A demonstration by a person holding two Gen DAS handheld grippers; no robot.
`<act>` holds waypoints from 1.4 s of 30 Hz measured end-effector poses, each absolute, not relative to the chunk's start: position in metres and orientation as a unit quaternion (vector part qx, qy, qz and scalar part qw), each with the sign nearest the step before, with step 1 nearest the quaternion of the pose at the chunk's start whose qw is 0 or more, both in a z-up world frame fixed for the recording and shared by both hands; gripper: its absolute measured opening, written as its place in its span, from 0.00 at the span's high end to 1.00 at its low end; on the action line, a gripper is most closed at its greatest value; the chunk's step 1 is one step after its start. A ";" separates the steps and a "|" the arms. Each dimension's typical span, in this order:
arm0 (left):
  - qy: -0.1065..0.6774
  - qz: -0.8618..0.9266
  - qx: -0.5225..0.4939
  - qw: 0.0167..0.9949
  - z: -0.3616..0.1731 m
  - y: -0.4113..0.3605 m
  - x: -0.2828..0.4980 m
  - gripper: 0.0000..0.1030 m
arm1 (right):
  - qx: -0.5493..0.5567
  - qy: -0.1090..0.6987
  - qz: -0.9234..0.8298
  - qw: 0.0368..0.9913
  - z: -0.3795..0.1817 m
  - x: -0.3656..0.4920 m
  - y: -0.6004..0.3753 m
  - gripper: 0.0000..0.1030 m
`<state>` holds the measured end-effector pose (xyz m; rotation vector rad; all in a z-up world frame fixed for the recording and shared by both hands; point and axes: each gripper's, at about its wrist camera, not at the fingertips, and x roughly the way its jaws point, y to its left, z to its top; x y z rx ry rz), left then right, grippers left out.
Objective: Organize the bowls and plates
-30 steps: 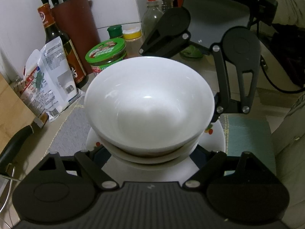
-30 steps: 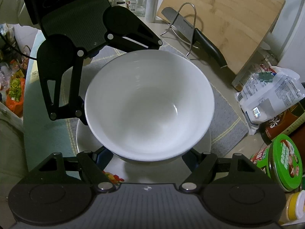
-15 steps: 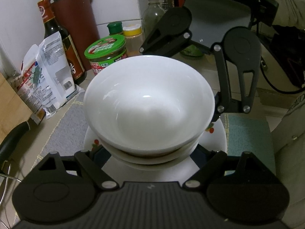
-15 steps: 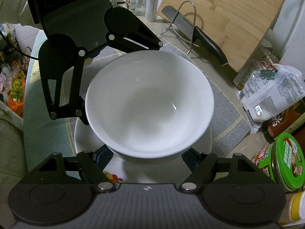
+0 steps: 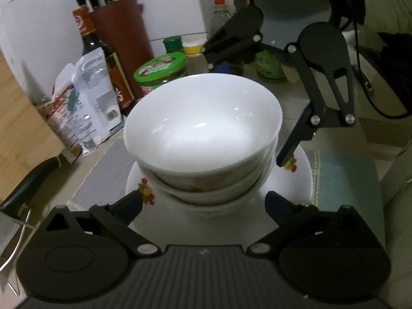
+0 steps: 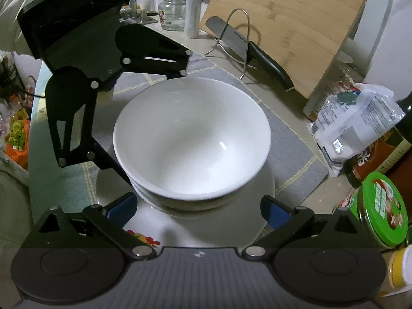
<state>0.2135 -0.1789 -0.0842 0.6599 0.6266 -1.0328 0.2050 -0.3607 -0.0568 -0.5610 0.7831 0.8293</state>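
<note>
A plain white bowl (image 5: 203, 131) sits nested on top of a stack of bowls (image 5: 211, 193), which stands on a white plate (image 5: 296, 180) with a fruit print. My left gripper (image 5: 203, 202) is at the near side of the stack. Its jaws are opening, the stack stands between them, and the blue pads are off it. From the opposite side my right gripper (image 6: 198, 208) faces the same top bowl (image 6: 190, 139) and plate (image 6: 213, 229). Its jaws are opening too, clear of the bowls. Each view shows the other gripper across the stack.
A grey mat (image 6: 291, 144) lies under the plate. Around it stand a knife block (image 5: 121, 41), a sauce bottle (image 5: 100, 51), a white bag (image 5: 85, 97) and a green-lidded jar (image 5: 162, 69). A knife on a wire rack (image 6: 247, 49) leans by a wooden cutting board (image 6: 283, 25).
Both grippers' jaws have spread wide, and their blue pads now show on either side of the stack. The top bowl has been let go and rests in the stack.
</note>
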 end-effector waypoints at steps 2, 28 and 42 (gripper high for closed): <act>0.287 -0.462 0.299 0.784 -0.083 -0.177 0.211 0.02 | -0.263 0.364 0.387 0.805 -0.057 0.203 -0.361 0.00; 0.308 -0.288 0.063 0.904 -0.068 -0.107 0.153 0.01 | -0.099 0.458 0.057 0.881 -0.054 0.150 -0.306 0.00; 0.315 -0.232 0.068 0.918 -0.023 -0.081 0.109 0.01 | 0.044 0.399 -0.124 0.907 -0.032 0.067 -0.260 0.00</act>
